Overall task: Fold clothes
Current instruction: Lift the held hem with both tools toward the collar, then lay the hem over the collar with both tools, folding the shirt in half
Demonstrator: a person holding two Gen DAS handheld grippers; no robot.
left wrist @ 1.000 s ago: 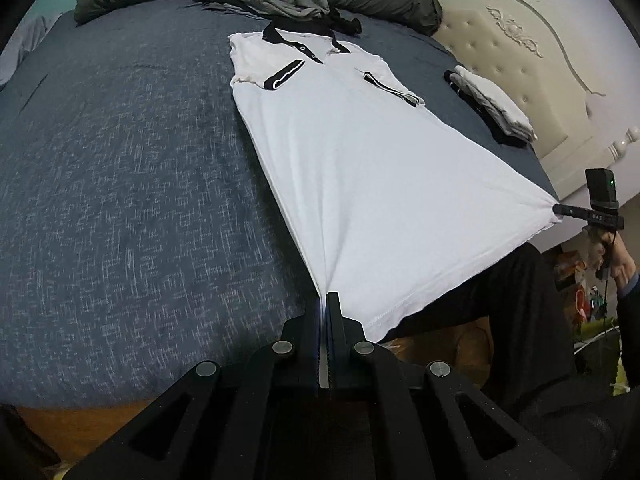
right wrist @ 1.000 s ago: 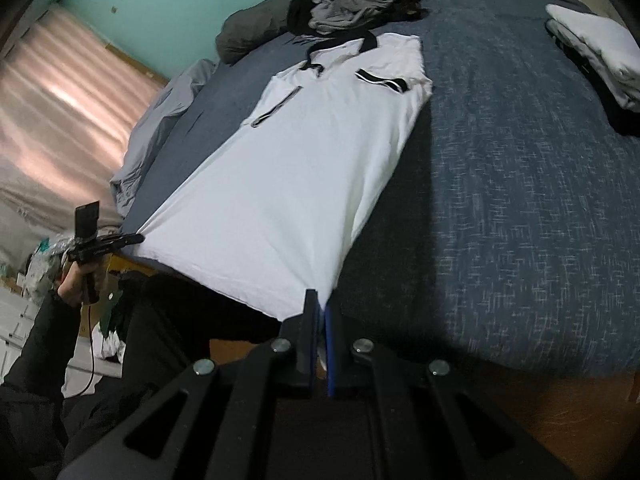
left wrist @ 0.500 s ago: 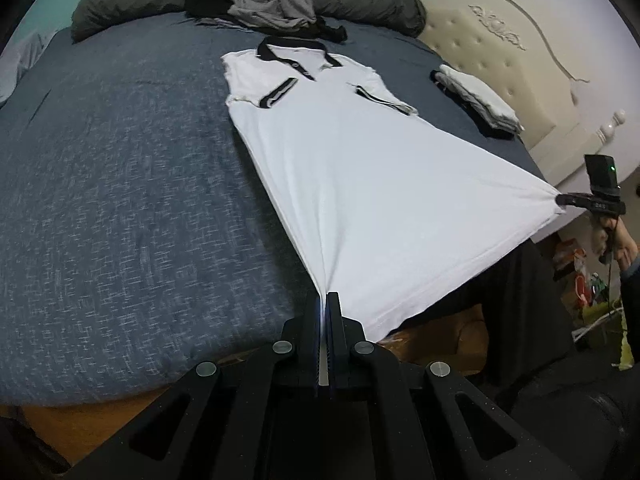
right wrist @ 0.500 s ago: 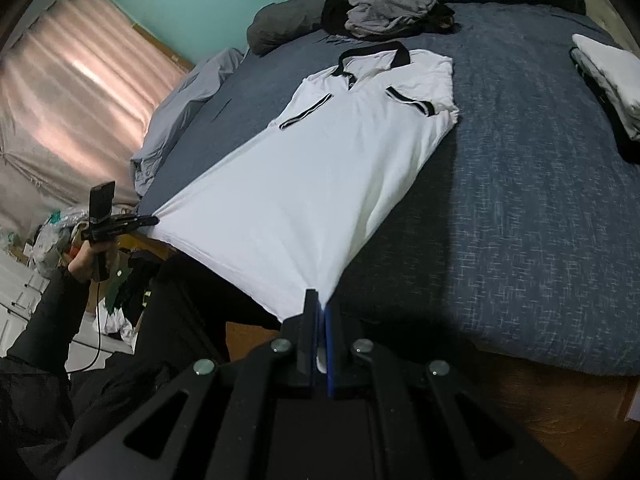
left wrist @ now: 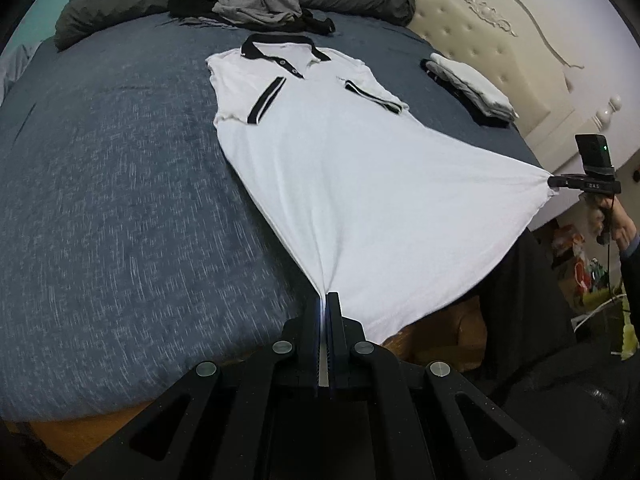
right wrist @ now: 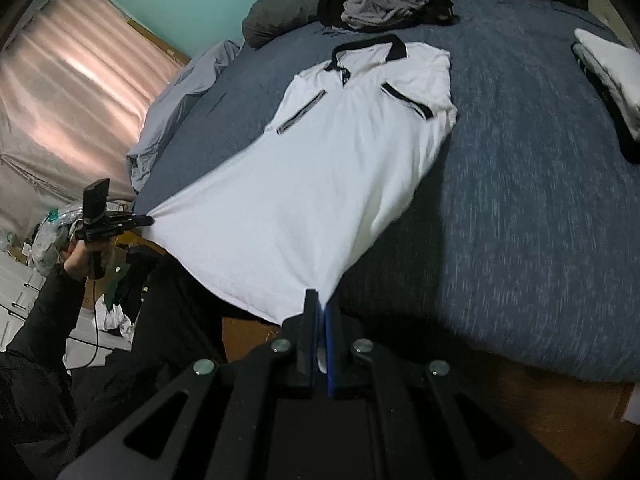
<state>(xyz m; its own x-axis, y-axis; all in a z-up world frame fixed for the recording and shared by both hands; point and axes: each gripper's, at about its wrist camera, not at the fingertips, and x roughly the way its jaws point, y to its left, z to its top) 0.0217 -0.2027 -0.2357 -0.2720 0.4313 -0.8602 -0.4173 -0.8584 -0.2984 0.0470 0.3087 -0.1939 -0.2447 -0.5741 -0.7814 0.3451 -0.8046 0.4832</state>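
On the bed (left wrist: 100, 200), the white polo shirt (left wrist: 360, 184) is held taut by its hem corners, left tool (left wrist: 325, 300) and right tool (right wrist: 318, 300) each clamped on one, sleeves folded in, lengthwise folds left, a folded stack (left wrist: 472, 88) beside.

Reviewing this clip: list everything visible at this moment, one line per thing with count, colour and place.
polo shirt: 1, white with black collar and sleeve trim, face up on the bed, both hem corners lifted and pulled taut
bed cover: 1, mottled dark blue, under the shirt
rolled duvet: 1, dark grey, along the far edge of the bed
unfolded clothes: 1 pile, grey and black, beyond the shirt's collar
folded clothes: 1 stack, white over black, by the headboard
headboard: 1, cream, tufted, at the bed's right side
curtain: 1, pink, left of the right wrist view
left gripper: 1, black, shut on the left hem corner
right gripper: 1, black, shut on the right hem corner
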